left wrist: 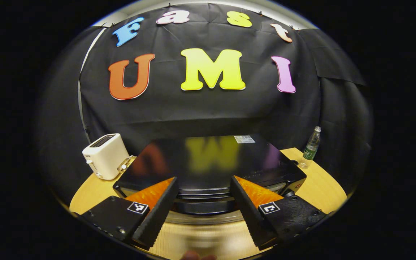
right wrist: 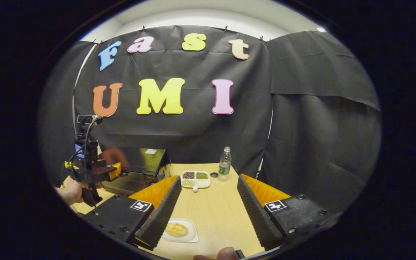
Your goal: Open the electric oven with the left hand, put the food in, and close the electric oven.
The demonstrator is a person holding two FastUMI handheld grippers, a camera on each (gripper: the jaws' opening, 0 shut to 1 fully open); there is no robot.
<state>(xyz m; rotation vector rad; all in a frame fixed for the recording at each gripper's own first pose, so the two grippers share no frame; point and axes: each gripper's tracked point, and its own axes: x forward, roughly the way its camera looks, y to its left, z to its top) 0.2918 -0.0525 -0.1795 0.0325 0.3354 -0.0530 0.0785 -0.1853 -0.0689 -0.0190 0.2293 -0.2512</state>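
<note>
The oven (left wrist: 211,169) sits on the table (left wrist: 316,184) straight ahead of the left gripper (left wrist: 203,206), whose fingers stand wide apart above its front edge, gripping nothing. To open it well, I would bring them squarely onto the door handle (blurred here, so I cannot tell exactly where it lies) and pull evenly. The right gripper (right wrist: 206,207) waits wide open, holding nothing, above the bread (right wrist: 176,229) on its plate (right wrist: 193,236).
</note>
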